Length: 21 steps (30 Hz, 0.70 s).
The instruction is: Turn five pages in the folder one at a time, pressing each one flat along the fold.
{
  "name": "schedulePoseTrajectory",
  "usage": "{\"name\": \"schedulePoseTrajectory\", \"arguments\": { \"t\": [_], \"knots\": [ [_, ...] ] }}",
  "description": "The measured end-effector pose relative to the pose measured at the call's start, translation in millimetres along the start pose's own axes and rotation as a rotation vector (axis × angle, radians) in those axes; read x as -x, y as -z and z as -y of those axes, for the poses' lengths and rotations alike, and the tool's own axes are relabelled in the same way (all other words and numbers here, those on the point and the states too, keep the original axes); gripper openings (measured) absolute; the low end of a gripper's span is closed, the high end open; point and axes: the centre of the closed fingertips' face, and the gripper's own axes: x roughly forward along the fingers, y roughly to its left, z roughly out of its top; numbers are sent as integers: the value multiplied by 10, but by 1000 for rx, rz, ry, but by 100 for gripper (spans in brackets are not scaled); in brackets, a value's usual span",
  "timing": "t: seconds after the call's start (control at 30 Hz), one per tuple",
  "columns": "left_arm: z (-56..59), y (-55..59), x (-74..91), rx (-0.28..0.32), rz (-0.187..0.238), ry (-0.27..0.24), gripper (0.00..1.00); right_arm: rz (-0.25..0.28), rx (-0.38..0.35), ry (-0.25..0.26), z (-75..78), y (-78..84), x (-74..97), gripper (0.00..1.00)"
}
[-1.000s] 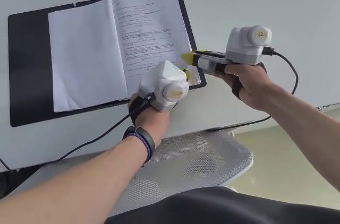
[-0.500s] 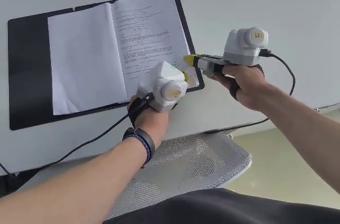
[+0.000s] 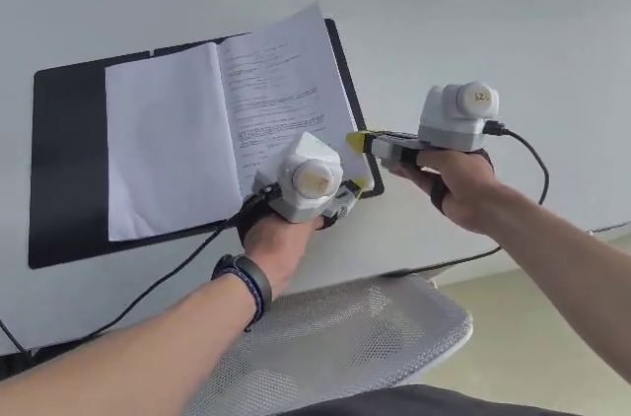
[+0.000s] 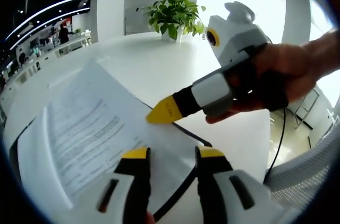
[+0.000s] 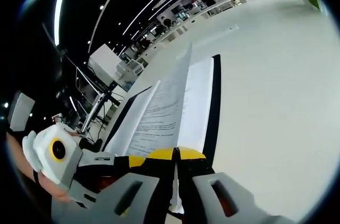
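Open black folder flat on the white table, toward its far edge. Blank sheet left of the fold, printed page right of it, outer edge raised off the cover. Right gripper pinched tight on that page's lower outer corner. Left gripper parted narrowly, gripping nothing, just over the page's near edge, beside the right one.

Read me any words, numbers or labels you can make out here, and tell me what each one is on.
No text here is legible enough to quote.
Printed page in the folder: many lines of print, too small and blurred to read.
Left-hand page: blank, no text.
Yellow tip of the right gripper: a faint mark, too blurred to read.
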Motion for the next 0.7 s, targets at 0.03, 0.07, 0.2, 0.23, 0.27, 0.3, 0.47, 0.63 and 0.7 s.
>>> {"name": "schedulePoseTrajectory", "arguments": {
  "t": [0.03, 0.07, 0.2, 0.23, 0.27, 0.3, 0.47, 0.63, 0.7],
  "knots": [
    [-5, 4, 16, 2, -2, 4, 34, 0, 1, 2, 0, -4, 4, 0],
    [-21, 8, 42, 4, -6, -1, 35, 0, 1, 2, 0, -5, 6, 0],
    [-22, -42, 144, -7, -1, 12, 41, 15, -8, 0, -15, -49, 46, 0],
    [-21, -71, 182, -9, 5, 19, 42, 17, -9, 0, -21, -58, 52, 0],
    [-28, -88, 207, -10, 8, 19, 42, 20, -9, -2, -32, -71, 62, 0],
    [-40, -103, 231, -11, 11, 16, 43, 22, -8, -5, -46, -81, 66, 0],
    [-112, -181, 390, 19, 27, 11, 47, 34, 1, -7, -98, -115, 82, 0],
    [-144, -204, 539, 11, 39, 6, 51, 54, -8, -16, -158, -152, 110, 0],
    [-169, -214, 608, 13, 44, 2, 52, 59, -1, -17, -185, -169, 120, 0]
  ]
}}
